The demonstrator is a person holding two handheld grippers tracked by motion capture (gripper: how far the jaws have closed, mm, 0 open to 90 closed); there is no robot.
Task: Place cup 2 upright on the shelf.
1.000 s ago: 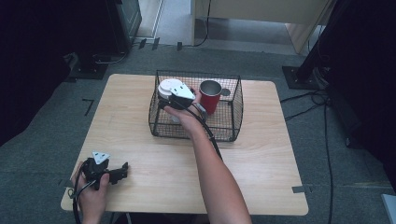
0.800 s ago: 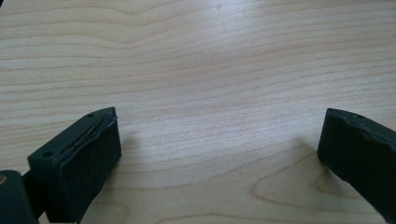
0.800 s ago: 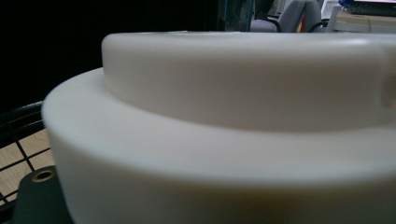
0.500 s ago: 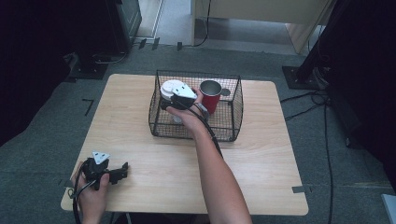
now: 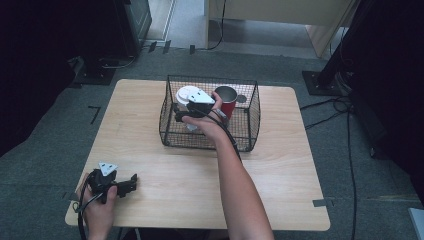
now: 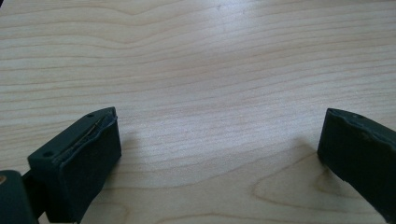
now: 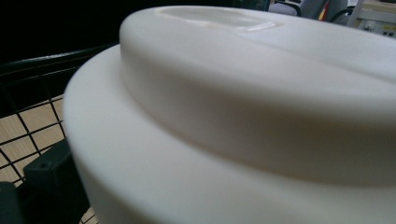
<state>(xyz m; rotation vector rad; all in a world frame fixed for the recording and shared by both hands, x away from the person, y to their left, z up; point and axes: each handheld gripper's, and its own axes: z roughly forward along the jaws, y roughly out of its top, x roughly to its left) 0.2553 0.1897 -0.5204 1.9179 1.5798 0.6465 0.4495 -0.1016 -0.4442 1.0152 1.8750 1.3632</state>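
Observation:
A black wire basket [image 5: 210,142] stands on the wooden table [image 5: 280,170]. Inside it are a red mug [image 5: 228,101] at the back and a white round bowl-like thing [image 5: 186,94] at the back left. My right gripper [image 5: 180,114] reaches into the basket against the white thing [image 7: 243,116], which looms close ahead, with one black finger [image 7: 46,182] beside its lower edge. Its jaws have just been opening, and the white thing sits between them. My left gripper [image 5: 131,181] rests near the table's front left corner, open [image 6: 219,154] over bare wood.
The basket's wire walls [image 7: 28,116] close in around the right gripper. Bare wood [image 5: 165,180] lies between the basket and the front edge. Dark stands and cables [image 5: 345,107] sit on the floor around the table.

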